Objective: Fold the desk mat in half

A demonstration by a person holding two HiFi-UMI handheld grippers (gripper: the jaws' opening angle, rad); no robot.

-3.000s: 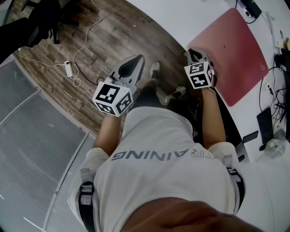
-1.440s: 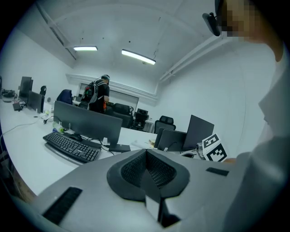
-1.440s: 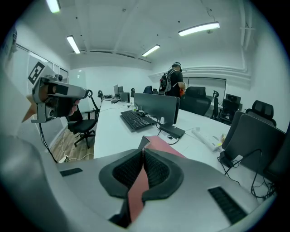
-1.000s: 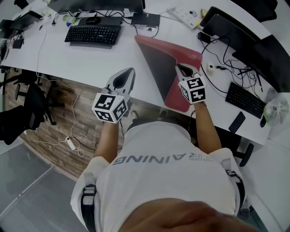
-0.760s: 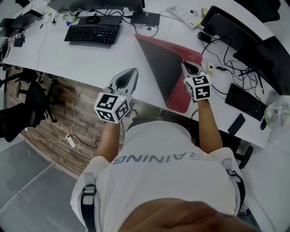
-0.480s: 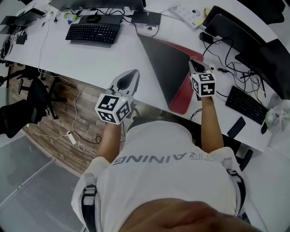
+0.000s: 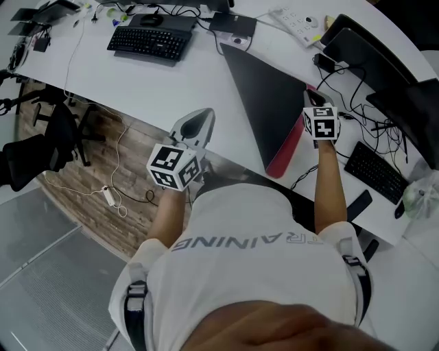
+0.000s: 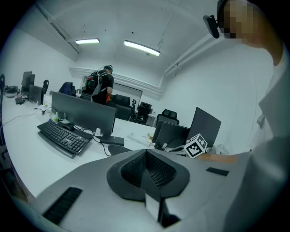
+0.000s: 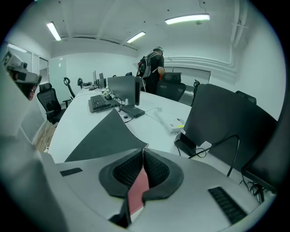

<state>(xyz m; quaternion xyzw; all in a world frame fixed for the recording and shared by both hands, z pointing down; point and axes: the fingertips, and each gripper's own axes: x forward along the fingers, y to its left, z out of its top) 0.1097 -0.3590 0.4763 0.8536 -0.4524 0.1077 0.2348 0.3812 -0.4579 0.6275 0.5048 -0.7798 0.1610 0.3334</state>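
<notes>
The right claw (image 7: 313,97) is clamped on one edge of the desk mat (image 7: 264,96). In the right gripper view a red strip of that mat (image 9: 138,190) is pinched between the meeting jaws of the claw (image 9: 144,156). The left claw (image 7: 198,118) has its jaws pressed together with nothing between them, as the left gripper view shows (image 8: 146,154). It hovers at the near edge of the white tabletop (image 7: 171,82), left of the mat and apart from it.

There is one mat. Its held side is lifted, so the dark underside faces up, and only a narrow red band shows along its near right border.

The head view shows two keyboards, one at the far left (image 7: 147,41) and one at the right (image 7: 374,168). It also shows one power strip (image 7: 295,17) and one phone (image 7: 359,204). Only that view takes in the wooden floor (image 7: 103,158), with an office chair (image 7: 41,147) standing on it.

Only the two gripper views show the ceiling lights and one person standing far off with a backpack (image 8: 102,84). The left gripper view alone catches the right claw's marker cube (image 8: 197,146).
</notes>
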